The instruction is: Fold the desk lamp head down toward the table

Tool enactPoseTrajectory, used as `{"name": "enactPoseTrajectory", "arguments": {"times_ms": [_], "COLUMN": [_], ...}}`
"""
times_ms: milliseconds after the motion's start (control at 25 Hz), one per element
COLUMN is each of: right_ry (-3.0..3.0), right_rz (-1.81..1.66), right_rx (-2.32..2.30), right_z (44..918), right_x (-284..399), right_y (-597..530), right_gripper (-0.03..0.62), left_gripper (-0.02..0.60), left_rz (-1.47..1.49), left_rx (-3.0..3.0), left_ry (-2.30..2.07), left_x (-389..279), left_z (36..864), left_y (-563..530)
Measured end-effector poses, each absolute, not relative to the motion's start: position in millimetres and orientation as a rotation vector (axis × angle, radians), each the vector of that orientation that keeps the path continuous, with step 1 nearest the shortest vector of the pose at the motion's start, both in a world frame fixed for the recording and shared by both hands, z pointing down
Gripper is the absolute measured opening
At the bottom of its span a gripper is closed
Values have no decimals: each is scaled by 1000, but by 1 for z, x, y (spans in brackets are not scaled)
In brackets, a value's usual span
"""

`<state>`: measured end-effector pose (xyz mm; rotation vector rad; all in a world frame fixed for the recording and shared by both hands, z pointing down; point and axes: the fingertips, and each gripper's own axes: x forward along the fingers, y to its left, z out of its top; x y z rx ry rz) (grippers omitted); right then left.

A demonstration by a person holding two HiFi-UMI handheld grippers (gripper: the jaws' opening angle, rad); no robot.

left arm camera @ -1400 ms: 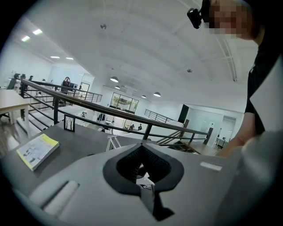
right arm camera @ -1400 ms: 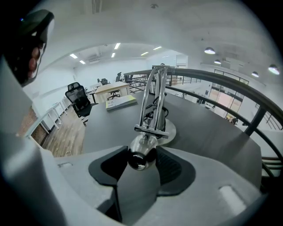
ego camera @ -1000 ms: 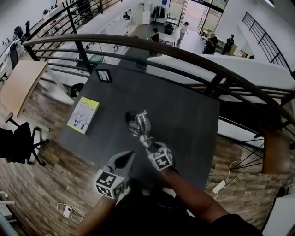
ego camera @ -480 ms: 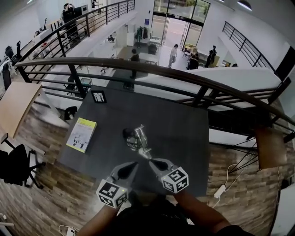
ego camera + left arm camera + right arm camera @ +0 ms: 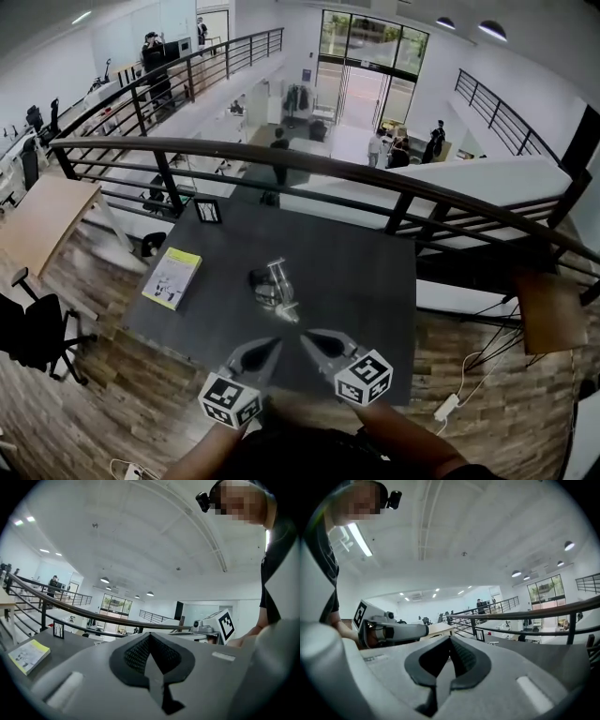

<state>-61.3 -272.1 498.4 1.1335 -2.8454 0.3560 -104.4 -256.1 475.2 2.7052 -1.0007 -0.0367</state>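
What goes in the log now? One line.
desk lamp: on table, unheld | left hand-held gripper: shut, empty | right hand-held gripper: shut, empty

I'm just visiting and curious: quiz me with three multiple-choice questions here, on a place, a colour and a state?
1. Where does the booklet lie relative to the lamp? A) right of it B) left of it C) underneath it
2. The table top is: A) white B) red C) dark grey
3. The right claw is: A) shut, empty B) wide open C) gripping the lamp
Answers: B, it lies left of the lamp in the head view; C, the top looks dark grey; A, its jaws meet on nothing.
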Motion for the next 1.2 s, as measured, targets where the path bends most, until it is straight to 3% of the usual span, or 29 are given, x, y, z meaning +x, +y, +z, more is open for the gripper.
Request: {"name": "enactPoseTrajectory", "arguments": {"times_ms": [520, 1200], "right_ry": [-2956, -3005], "right_rz": [249, 211], "right_rx": [997, 939], "right_z": [465, 445], "right_x": [13, 20], "right_y": [-123, -55], "right_gripper": [3, 2], "left_gripper": [2, 2], "left_rz": [-102, -108], "left_rx": [2690, 2684], "left_ry": [-1142, -1225], "left_x": [-19, -9], "left_z": [447, 438], "left_y": [-104, -40]}}
